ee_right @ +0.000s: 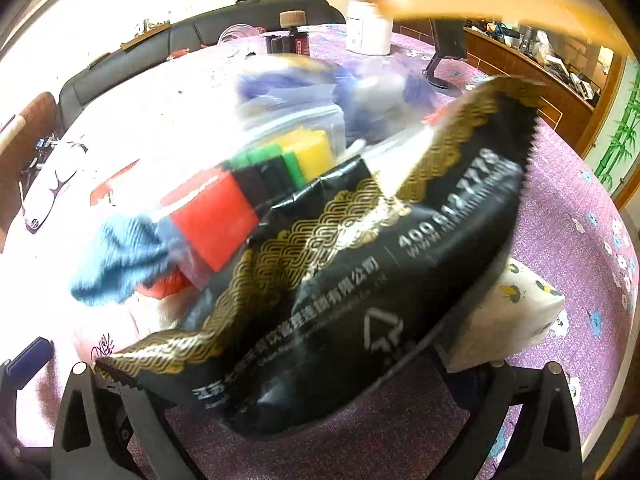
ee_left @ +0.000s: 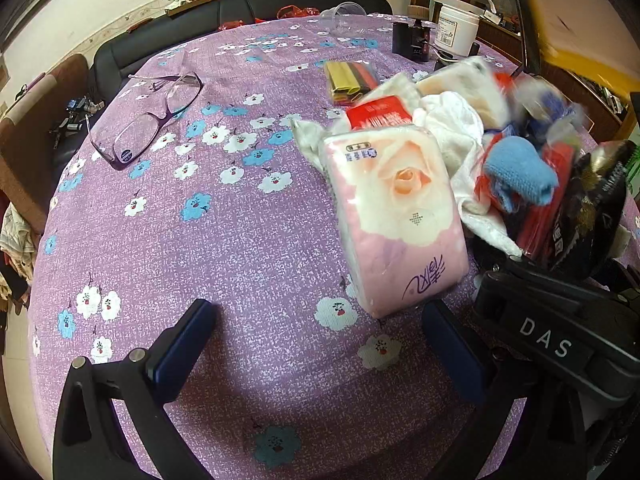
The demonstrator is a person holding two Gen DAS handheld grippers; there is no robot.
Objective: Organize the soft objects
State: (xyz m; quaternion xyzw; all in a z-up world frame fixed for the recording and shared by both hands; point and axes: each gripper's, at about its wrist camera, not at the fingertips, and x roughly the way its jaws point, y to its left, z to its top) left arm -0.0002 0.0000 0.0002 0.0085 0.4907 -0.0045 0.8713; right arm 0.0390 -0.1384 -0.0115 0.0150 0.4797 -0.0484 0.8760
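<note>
A pink rose-print tissue pack (ee_left: 396, 216) lies on the purple floral tablecloth (ee_left: 200, 240), just beyond my open, empty left gripper (ee_left: 320, 356). Behind it sits a pile: white cloth (ee_left: 452, 128), a red-labelled tissue pack (ee_left: 378, 114), a blue knitted sock (ee_left: 520, 176) and red items. A black and gold foil pouch (ee_right: 360, 280) lies across my right gripper (ee_right: 316, 396), whose fingertips it hides. The pouch also shows in the left wrist view (ee_left: 592, 208). A clear bag of coloured blocks (ee_right: 256, 184) and the sock (ee_right: 116, 256) lie behind the pouch.
Purple glasses (ee_left: 148, 120) lie at the left. A bag of coloured tubes (ee_left: 350, 80), a clear cup (ee_left: 344, 16), a dark bottle (ee_left: 412, 36) and a white tub (ee_left: 456, 24) stand at the far side. A white printed tissue pack (ee_right: 516, 312) lies at the right.
</note>
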